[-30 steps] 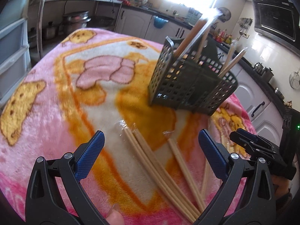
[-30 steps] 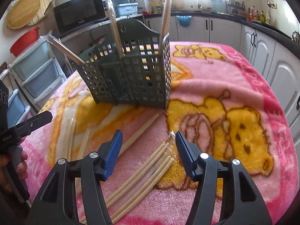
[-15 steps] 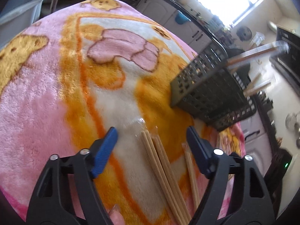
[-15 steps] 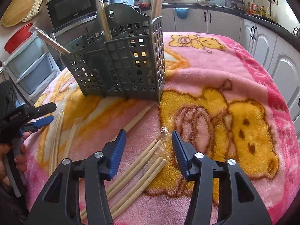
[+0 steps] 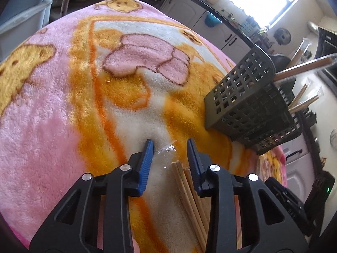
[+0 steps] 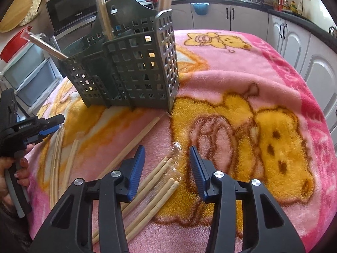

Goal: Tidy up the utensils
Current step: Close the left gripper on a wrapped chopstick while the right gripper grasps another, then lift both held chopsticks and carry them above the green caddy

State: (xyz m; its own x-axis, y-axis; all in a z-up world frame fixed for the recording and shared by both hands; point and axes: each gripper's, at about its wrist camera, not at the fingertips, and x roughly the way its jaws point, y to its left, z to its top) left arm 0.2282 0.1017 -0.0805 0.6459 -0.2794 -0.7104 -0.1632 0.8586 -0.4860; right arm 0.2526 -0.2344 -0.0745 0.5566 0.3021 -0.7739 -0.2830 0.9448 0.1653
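Observation:
A dark grey slotted utensil basket (image 5: pixel 242 105) (image 6: pixel 130 73) stands on the blanket with several wrapped chopsticks leaning out of it. My left gripper (image 5: pixel 169 145) hangs low over a clear-wrapped chopstick bundle (image 5: pixel 181 177). Its jaws are closing around the bundle's tip, and the blue pads (image 5: pixel 145 164) stand apart from it. My right gripper (image 6: pixel 167 149) is also closing, with two wrapped chopstick pairs (image 6: pixel 162 168) lying between its jaws, untouched. More chopsticks (image 6: pixel 134 139) lie toward the basket. A hand holds the left gripper (image 6: pixel 54 123) at the left edge of the right wrist view.
The table wears a fluffy pink and orange bear-print blanket (image 6: pixel 252 80) that curves down at its edges. More wrapped chopsticks (image 6: pixel 56 160) lie near the left edge. White cabinets (image 6: pixel 294 42), a microwave (image 6: pixel 71 10) and plastic drawers (image 6: pixel 27 73) surround the table.
The left gripper came down and forward over the chopstick bundle, rolled a little, and its jaws narrowed from wide apart. The right gripper's jaws narrowed slightly above its chopstick pairs.

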